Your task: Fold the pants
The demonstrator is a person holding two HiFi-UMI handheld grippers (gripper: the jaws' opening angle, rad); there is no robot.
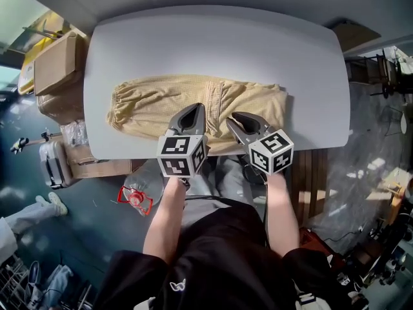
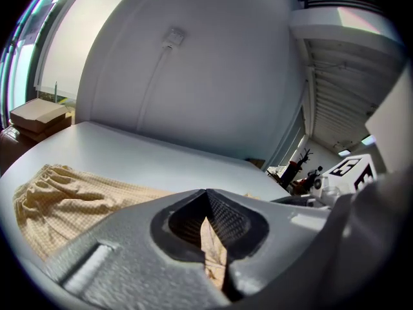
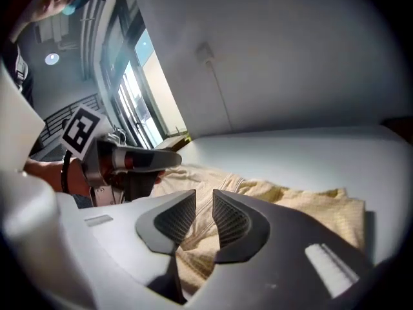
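Our forearms (image 1: 164, 221) reach in over the near edge of the tabletop (image 1: 213, 41), where the tan pants (image 1: 151, 102) lie spread sideways, gathered end to our left. The left tongs (image 2: 206, 194) are closed, and as we read it a sliver of the cloth is pinched between them. The right tongs (image 3: 203, 199) stand a little apart just above the fabric, pressing on nothing. To fold well, we should bite the near edge with the right at a matching spot. Then we lift both together and carry that edge evenly across, trapping no wrinkle.
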